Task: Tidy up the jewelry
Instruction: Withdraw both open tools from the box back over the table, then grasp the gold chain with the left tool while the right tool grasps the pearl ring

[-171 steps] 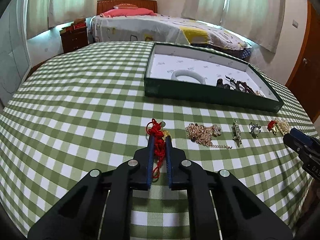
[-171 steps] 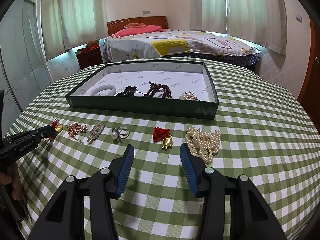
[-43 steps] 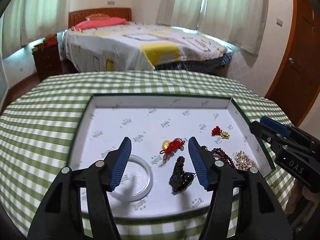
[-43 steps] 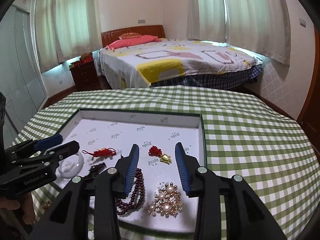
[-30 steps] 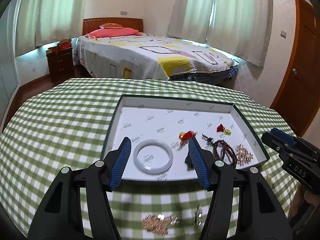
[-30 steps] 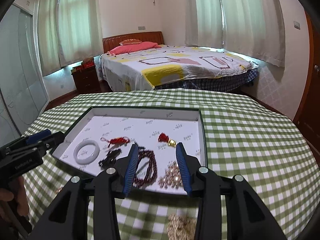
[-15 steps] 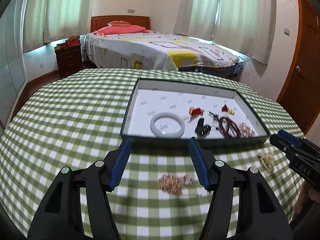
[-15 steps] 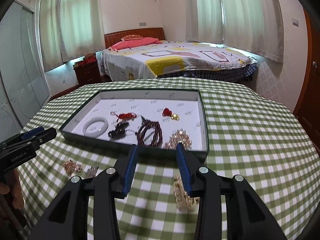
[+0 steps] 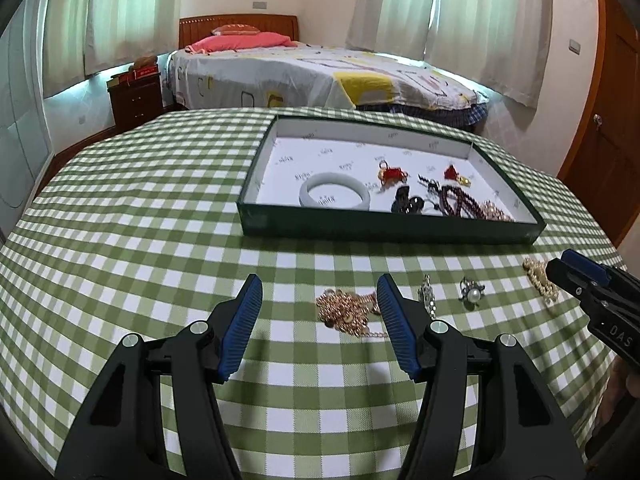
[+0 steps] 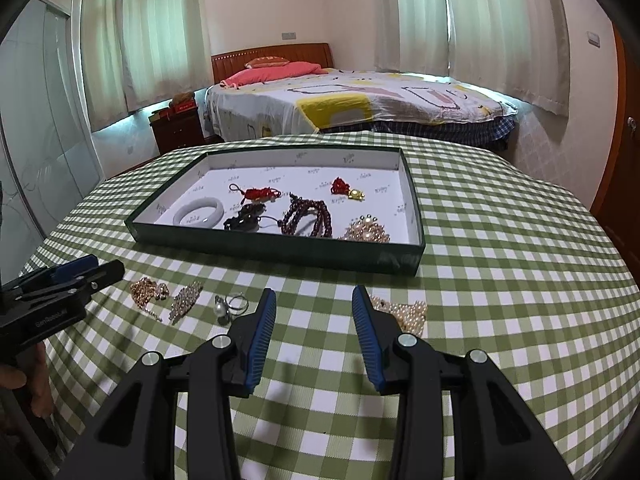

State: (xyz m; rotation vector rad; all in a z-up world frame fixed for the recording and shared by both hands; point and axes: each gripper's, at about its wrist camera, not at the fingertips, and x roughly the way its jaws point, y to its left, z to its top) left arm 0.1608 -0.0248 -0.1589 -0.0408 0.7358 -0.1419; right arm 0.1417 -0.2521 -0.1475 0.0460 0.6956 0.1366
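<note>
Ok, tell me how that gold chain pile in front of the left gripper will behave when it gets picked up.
The gold chain pile lies heaped in loose loops on the tablecloth, so it will likely hang limp and drape. A thin tail trails out of the heap; it may dangle or snag. The left gripper, open, should probably pinch the thick middle.

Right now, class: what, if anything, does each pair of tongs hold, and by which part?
Nothing. The left tongs and the right tongs are both open and empty above the tablecloth.
</note>
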